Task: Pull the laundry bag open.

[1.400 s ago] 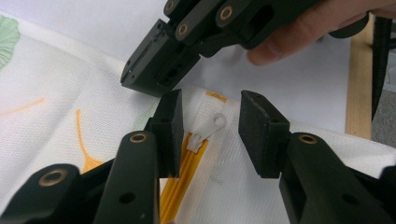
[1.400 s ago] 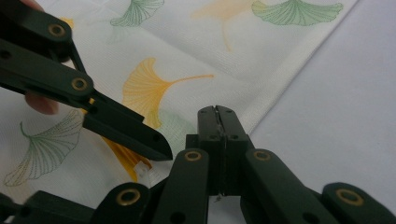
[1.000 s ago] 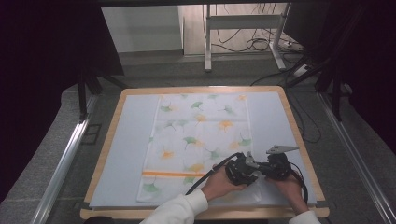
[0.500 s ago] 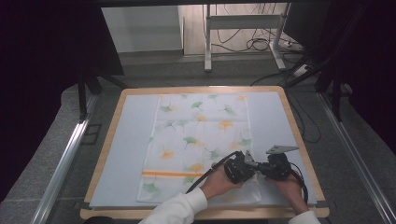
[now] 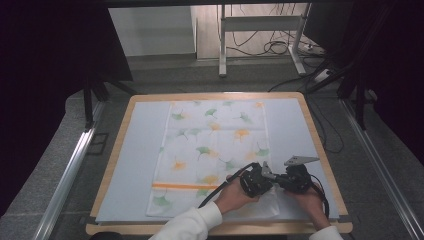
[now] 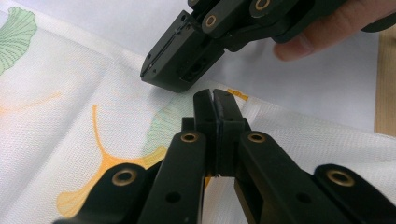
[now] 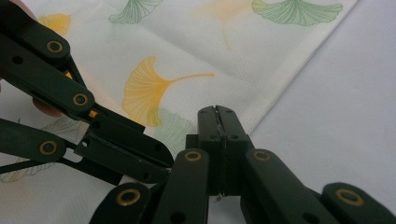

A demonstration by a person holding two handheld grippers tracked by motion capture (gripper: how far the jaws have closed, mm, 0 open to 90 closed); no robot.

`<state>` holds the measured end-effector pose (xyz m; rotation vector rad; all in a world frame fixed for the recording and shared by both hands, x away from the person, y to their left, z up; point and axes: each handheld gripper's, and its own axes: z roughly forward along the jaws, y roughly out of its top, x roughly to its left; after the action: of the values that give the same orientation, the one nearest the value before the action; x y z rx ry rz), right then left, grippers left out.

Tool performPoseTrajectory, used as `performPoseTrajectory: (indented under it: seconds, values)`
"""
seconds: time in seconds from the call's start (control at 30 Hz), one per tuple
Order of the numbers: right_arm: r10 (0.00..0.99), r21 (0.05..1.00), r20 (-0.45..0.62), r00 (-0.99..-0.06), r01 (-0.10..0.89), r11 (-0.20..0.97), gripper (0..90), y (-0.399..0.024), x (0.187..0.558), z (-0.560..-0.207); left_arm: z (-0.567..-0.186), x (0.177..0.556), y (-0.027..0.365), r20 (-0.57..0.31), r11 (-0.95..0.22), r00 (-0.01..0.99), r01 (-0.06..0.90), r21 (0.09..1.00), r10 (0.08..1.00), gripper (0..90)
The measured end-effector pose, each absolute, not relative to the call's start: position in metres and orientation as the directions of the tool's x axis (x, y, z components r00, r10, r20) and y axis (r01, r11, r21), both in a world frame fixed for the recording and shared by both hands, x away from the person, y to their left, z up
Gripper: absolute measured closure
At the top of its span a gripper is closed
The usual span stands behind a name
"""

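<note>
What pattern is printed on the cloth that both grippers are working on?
Green and orange ginkgo leaves on the white cloth, plus one orange stripe; clearest in the right gripper view.

Black tool linkages, brass rivets, white sleeves

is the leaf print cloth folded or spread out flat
Spread flat: the cloth lies open as one long rectangle on the table, faint crease lines only.

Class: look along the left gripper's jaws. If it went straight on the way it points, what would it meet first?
Probably the right gripper, which hangs just ahead of the left gripper over the leaf-print cloth; depth is hard to judge.
</note>
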<state>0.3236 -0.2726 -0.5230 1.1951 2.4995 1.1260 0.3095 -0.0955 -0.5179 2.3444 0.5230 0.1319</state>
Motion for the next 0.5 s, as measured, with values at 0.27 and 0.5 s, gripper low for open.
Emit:
performPoseTrajectory:
  seconds: [0.27, 0.5]
  values:
    - [0.753, 0.697, 0.169, -0.636, 0.618, 0.365, 89.8, -0.288, 0.313, -0.513, -0.519, 0.309, -0.095, -0.054, -0.655, 0.912, 0.331, 0.679, 0.406, 89.8]
    - [0.745, 0.695, 0.178, -0.643, 0.618, 0.367, 89.8, -0.289, 0.273, -0.501, -0.52, 0.31, -0.095, -0.055, -0.648, 0.913, 0.328, 0.687, 0.403, 89.8]
